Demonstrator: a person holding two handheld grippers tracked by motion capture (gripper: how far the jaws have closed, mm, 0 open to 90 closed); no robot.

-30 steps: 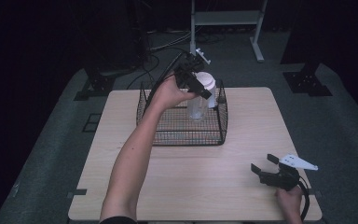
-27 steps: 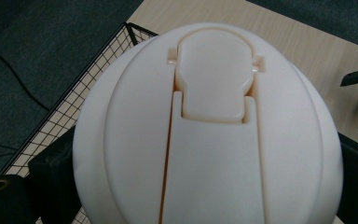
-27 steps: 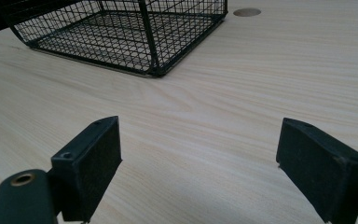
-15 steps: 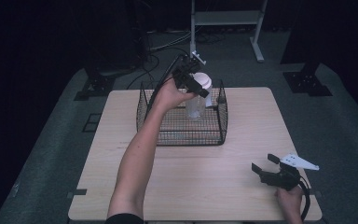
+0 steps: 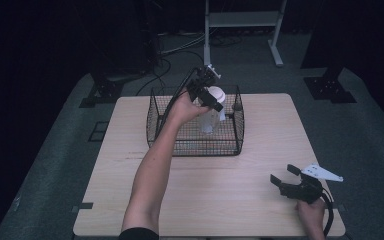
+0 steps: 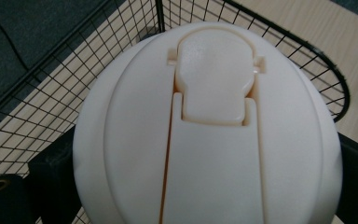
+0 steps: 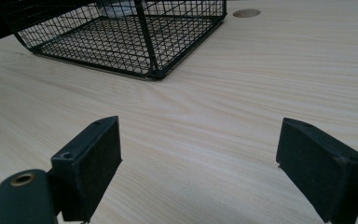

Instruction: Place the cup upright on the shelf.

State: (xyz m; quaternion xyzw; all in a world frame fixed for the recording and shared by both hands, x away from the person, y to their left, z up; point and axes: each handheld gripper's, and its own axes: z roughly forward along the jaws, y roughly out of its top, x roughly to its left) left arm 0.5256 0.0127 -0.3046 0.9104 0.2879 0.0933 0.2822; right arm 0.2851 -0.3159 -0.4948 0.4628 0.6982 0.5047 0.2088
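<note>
no legible text, labels or numbers on anything

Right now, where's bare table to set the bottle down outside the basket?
Bare wood lies between the wire basket and the table's near edge, left of the right gripper, plus strips on either side of the basket. The basket is crowded: the left gripper holds the white-capped bottle there.

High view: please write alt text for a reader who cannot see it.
The left gripper grips the white cap of a clear bottle inside a black wire basket on a wooden table. The right gripper rests open near the table's front right corner.
</note>
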